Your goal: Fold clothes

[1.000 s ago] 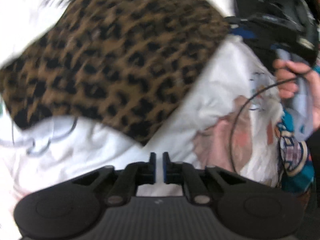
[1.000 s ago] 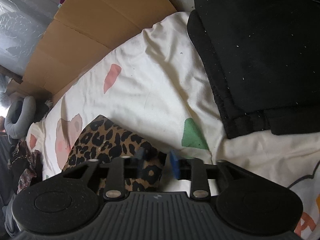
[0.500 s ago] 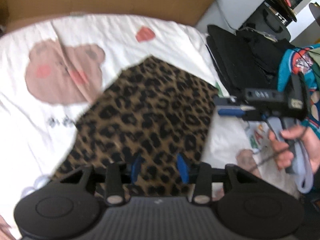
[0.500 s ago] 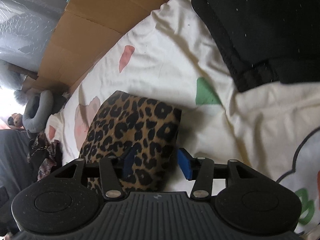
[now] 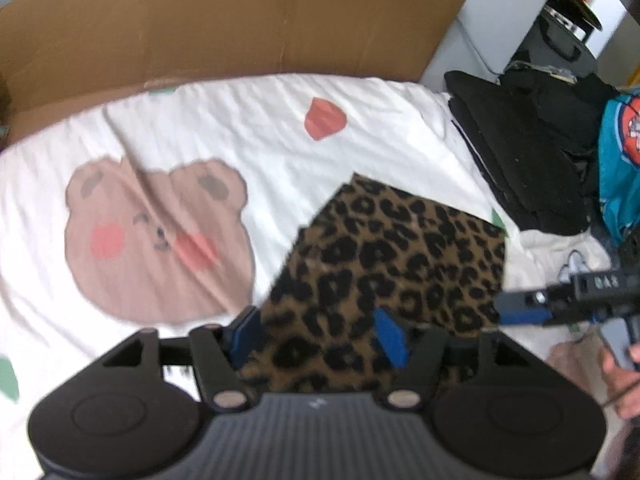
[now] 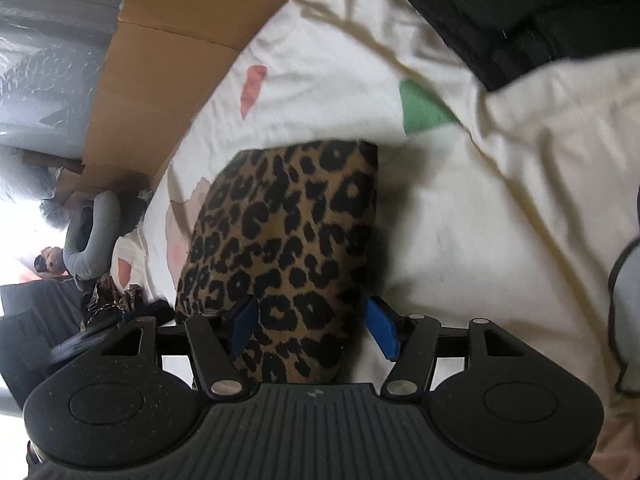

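A folded leopard-print garment lies flat on the white bear-print bedsheet. My left gripper stands open, its blue pads either side of the garment's near edge. My right gripper is open too, with the leopard-print garment between its fingers and lying on the bedsheet. In the left wrist view the right gripper comes in from the right, level with the garment's right corner, with a hand on its handle.
A brown cardboard sheet stands along the bed's far side. A stack of black folded clothes lies at the right, seen also as black clothes. A grey neck pillow sits at the far left.
The left gripper went from shut to wide open and the garment now lies flat below it. The right gripper opened wider and drew back along the garment.
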The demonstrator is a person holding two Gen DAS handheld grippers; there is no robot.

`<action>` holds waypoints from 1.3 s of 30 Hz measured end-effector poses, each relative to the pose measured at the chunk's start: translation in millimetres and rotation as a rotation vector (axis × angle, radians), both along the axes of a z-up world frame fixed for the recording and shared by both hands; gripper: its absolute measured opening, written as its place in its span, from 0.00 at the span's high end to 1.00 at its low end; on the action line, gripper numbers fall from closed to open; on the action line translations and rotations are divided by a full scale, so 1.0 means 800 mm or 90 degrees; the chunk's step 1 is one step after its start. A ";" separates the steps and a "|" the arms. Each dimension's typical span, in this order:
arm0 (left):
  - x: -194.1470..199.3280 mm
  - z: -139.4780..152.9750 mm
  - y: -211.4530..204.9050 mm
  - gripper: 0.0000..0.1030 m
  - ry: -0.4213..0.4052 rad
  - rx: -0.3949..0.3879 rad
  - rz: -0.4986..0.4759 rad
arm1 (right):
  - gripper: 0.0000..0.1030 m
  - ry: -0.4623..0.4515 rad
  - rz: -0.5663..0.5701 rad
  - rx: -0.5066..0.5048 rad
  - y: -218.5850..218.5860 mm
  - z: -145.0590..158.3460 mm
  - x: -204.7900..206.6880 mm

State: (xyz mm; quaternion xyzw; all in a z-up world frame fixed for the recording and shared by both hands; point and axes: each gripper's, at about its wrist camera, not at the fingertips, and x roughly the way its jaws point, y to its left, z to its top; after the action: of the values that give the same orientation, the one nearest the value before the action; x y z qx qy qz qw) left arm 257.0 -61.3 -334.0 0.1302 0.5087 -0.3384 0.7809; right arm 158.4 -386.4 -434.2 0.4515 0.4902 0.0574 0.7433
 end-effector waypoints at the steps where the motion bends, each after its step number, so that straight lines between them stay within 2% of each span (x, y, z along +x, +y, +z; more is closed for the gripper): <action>1: 0.004 -0.005 -0.004 0.30 -0.005 0.006 -0.012 | 0.36 0.003 -0.001 0.004 0.002 -0.003 -0.001; 4: 0.013 -0.019 -0.011 0.30 -0.001 0.008 -0.038 | 0.36 0.008 -0.015 0.021 0.008 -0.012 -0.004; 14: 0.046 -0.054 -0.006 0.30 0.076 -0.070 -0.033 | 0.37 0.000 -0.037 0.083 0.025 -0.037 -0.002; 15: 0.048 -0.057 -0.003 0.30 0.085 -0.076 -0.032 | 0.40 0.001 -0.036 0.085 0.027 -0.038 0.000; 17: 0.052 -0.062 0.003 0.32 0.109 -0.091 -0.026 | 0.55 0.001 -0.032 0.087 0.028 -0.039 0.003; 18: 0.054 -0.064 0.005 0.39 0.122 -0.099 -0.023 | 0.69 0.004 -0.033 0.085 0.027 -0.040 0.004; 19: 0.056 -0.067 0.007 0.39 0.135 -0.108 -0.019 | 0.78 0.008 -0.033 0.083 0.026 -0.041 0.006; 22: 0.056 -0.068 0.006 0.43 0.134 -0.110 -0.015 | 0.92 0.000 -0.030 0.076 0.024 -0.039 0.007; 23: 0.057 -0.067 0.007 0.46 0.133 -0.114 -0.008 | 0.92 -0.006 -0.028 0.072 0.024 -0.037 0.008; 25: 0.058 -0.065 0.010 0.62 0.133 -0.120 0.009 | 0.94 -0.015 -0.020 0.057 0.024 -0.030 0.010; 27: 0.060 -0.063 0.015 0.66 0.138 -0.125 0.021 | 0.95 -0.019 -0.018 0.050 0.020 -0.024 0.013; 34: 0.060 -0.063 0.020 0.68 0.185 -0.149 0.040 | 0.95 -0.026 -0.016 0.017 0.002 -0.003 0.023; 39: 0.063 -0.060 0.023 0.66 0.200 -0.177 0.046 | 0.95 -0.026 -0.025 0.026 -0.010 -0.007 0.026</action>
State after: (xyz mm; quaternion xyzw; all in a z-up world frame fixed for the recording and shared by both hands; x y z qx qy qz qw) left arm 307.4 -42.6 -382.3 -0.0518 0.5767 -0.3932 0.7142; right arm 179.2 -394.6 -439.8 0.4750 0.4647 0.0622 0.7447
